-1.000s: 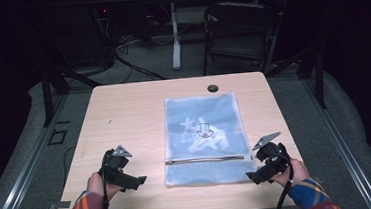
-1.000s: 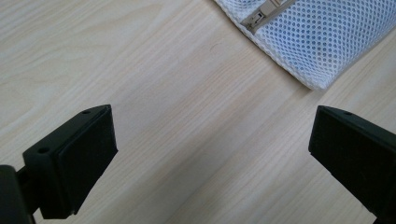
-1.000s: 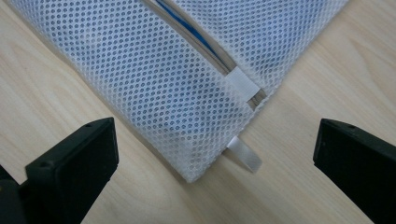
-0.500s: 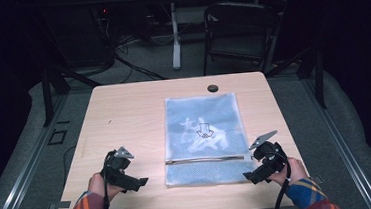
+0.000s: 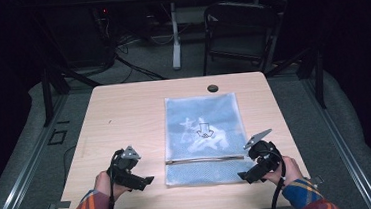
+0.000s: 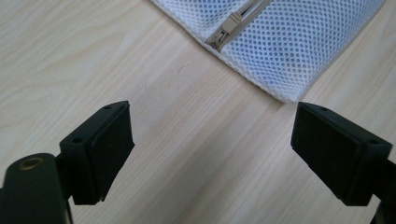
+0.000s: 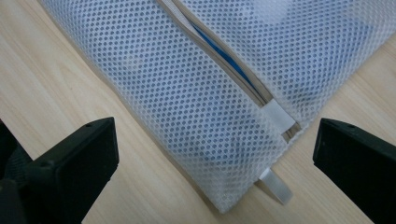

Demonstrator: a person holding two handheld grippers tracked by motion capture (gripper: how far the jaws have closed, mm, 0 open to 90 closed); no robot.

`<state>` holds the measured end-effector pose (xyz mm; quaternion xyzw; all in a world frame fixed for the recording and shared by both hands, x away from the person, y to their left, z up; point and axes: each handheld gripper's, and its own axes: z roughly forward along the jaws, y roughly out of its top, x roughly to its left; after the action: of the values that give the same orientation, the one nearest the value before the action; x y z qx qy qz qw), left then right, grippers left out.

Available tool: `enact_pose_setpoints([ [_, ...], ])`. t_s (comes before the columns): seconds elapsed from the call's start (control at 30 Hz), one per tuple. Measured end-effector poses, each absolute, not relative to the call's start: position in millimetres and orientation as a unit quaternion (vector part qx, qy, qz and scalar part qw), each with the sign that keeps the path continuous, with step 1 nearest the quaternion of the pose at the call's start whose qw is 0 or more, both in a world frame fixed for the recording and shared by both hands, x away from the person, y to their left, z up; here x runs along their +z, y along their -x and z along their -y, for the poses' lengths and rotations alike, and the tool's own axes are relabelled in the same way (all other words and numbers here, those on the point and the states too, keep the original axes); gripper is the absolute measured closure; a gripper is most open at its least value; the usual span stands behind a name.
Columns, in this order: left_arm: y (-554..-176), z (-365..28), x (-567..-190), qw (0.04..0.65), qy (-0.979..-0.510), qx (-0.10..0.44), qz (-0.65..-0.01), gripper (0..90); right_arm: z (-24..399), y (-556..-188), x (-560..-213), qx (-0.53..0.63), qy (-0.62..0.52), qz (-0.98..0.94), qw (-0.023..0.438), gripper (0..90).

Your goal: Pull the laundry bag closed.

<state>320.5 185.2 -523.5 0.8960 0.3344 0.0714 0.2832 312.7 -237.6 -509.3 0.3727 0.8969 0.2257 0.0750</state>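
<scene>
The mesh bag lies flat right of the counter's middle, reaching its near edge. Left gripper and right gripper flank it, jaws spread wide, grasping nothing, above bare wood.

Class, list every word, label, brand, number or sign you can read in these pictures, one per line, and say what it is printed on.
No readable words, numbers or brand names anywhere.
Mesh bag: a pale print with a small dark downward arrow shows through it in the high view; any lettering there is too blurred to read.
White tab at the mesh bag's corner: blank.
Zipper pull: no marking legible.
</scene>
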Motion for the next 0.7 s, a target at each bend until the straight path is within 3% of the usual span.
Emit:
enact_pose_setpoints([
  [0.7, -319.4, -160.6, -525.9, 0.303, -0.902, 0.062, -0.302, 24.3, 192.0, -324.7, -510.8, 0.222, -0.323, -0.917, 0.067, 3.4],
])
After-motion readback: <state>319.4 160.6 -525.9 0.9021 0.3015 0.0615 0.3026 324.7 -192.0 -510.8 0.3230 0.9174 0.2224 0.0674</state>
